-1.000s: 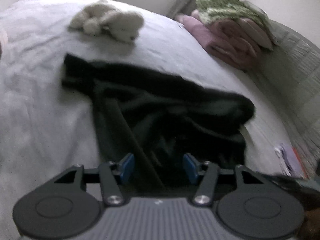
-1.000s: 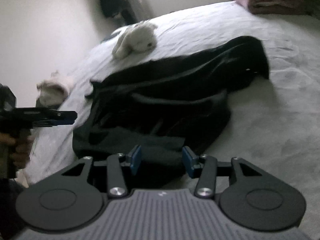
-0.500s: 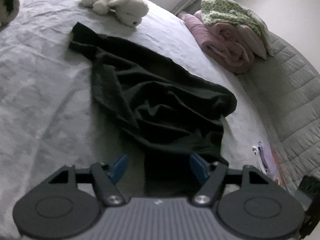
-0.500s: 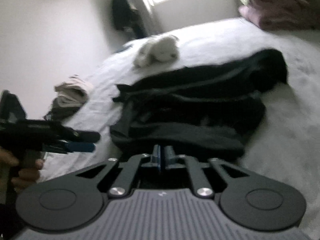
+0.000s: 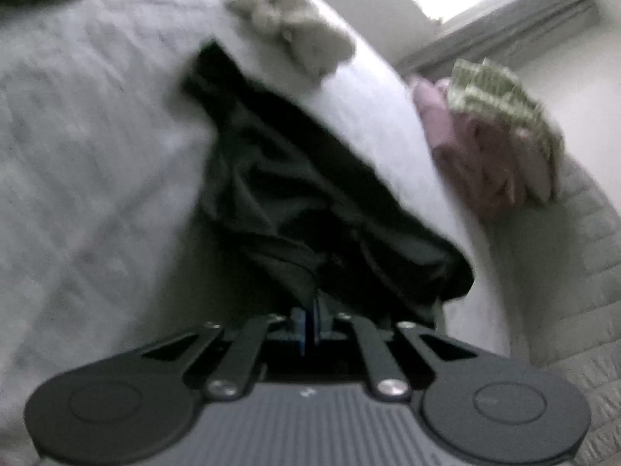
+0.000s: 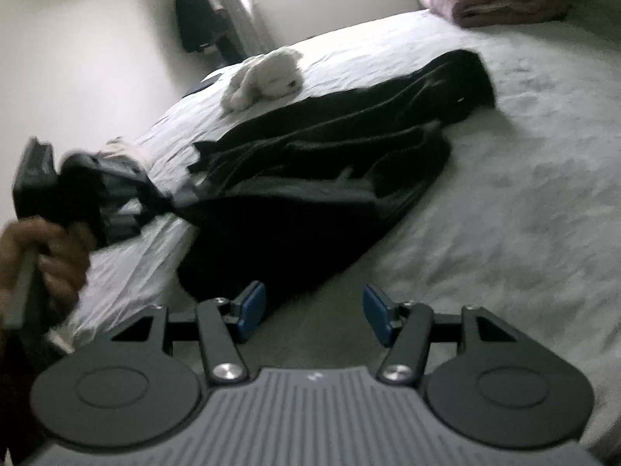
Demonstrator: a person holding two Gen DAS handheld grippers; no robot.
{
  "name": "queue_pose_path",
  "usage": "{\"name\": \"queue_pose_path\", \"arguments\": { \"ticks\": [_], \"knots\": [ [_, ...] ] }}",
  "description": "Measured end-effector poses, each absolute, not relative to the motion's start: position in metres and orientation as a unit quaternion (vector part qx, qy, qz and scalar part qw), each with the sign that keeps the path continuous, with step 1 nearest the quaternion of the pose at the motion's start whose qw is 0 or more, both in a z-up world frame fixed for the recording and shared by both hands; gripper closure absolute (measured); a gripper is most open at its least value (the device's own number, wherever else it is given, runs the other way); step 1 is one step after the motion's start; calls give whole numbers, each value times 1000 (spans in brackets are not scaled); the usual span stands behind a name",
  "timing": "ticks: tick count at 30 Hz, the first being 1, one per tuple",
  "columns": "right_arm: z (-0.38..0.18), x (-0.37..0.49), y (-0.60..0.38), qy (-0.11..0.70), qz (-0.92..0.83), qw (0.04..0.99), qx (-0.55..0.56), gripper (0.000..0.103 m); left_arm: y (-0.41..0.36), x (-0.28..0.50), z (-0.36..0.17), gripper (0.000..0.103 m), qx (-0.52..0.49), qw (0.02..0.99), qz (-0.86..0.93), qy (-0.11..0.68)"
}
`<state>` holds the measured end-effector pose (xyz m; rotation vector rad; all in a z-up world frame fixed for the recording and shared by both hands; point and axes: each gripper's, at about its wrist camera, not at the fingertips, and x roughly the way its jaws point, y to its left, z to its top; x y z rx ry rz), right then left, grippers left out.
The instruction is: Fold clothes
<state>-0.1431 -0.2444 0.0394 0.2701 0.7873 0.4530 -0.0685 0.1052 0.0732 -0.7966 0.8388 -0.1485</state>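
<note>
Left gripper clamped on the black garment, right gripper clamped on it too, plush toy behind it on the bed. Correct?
Not quite. The right gripper is open, its fingers apart over the bed, as the right wrist view shows. The left gripper is shut on the black garment, and the plush toy lies behind it.

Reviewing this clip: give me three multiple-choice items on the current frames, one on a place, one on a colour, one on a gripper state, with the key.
1. Where does the stuffed toy lie?
A. on the bed beyond the garment
B. on the floor
C. on the pink stack

2. What colour is the garment spread on the bed?
A. pink
B. black
C. green

3. How do the two grippers stand?
A. both open
B. left open, right shut
C. left shut on cloth, right open

Key: 1 A, the toy rests on the sheet past the dark cloth. 2 B, it reads black in both views. 3 C, the left gripper pinches a fold, while the right gripper is spread with nothing between.
</note>
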Motion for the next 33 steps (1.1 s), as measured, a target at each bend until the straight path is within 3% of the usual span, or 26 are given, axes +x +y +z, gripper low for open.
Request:
{"name": "queue_pose_path", "arguments": {
  "ticks": [3,6,12,14,15,16,25,27,29,33],
  "knots": [
    [32,-143,-223,384,248,880,132,41,125,-69,83,100,-384,835,-64,388],
    [28,-141,-201,381,270,875,124,32,143,-69,92,100,-390,835,-57,383],
    [13,-125,-183,405,247,873,109,32,178,-64,106,100,-398,835,-44,378],
    [10,-123,-183,396,254,875,111,50,189,-52,103,100,-391,833,-42,390],
    [8,-121,-181,396,250,877,105,82,192,-47,101,100,-383,833,-36,397],
    [8,-118,-181,400,244,878,99,96,195,-43,100,100,-373,834,-28,406],
    [98,-141,-281,328,236,889,214,96,196,-48,115,99,-314,854,-33,413],
    [113,-147,-303,323,223,897,204,96,172,-63,113,88,-295,851,-67,429],
    [119,-150,-321,328,203,902,194,96,146,-80,108,62,-271,851,-89,441],
    [102,-147,-347,351,143,904,198,96,105,-111,92,53,-228,850,-94,466]
  ]
}}
